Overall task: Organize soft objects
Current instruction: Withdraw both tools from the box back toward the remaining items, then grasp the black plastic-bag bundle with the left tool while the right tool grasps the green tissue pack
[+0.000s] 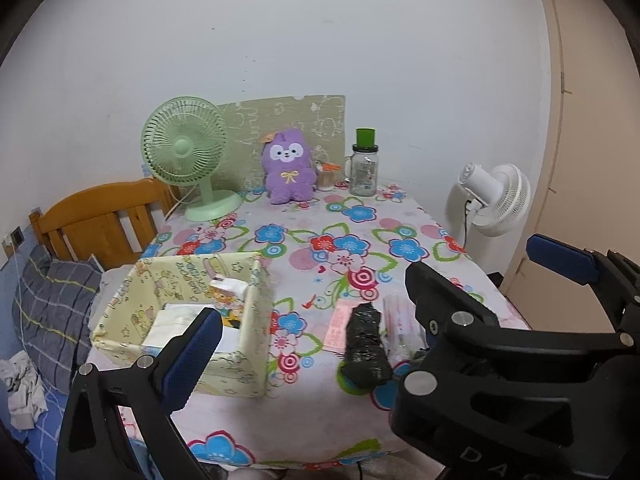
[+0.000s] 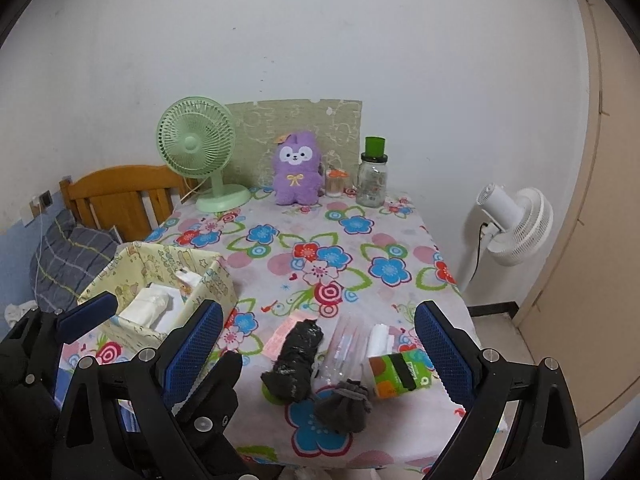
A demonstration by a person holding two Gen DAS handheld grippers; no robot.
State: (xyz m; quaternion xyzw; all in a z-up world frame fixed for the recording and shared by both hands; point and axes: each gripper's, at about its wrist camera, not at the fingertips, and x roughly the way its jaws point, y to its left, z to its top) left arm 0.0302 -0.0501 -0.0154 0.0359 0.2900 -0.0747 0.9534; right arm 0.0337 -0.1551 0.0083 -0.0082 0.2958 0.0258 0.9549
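Both tools, left (image 2: 86,320) and right (image 2: 320,346), hang wide open over the desk's (image 2: 280,240) near edge, holding nothing. The black bundle (image 2: 296,360), grey socks (image 2: 346,404) and tissue pack (image 2: 398,372) lie just right of the yellow fabric box (image 2: 208,284). A purple plush (image 2: 296,170), green fan (image 2: 196,148) and jar (image 2: 372,180) sit well back.

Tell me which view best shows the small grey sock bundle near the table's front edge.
The right wrist view: the grey sock bundle lies unobstructed between the black wrapped roll and the tissue pack. In the left wrist view, the right tongs hide it entirely.
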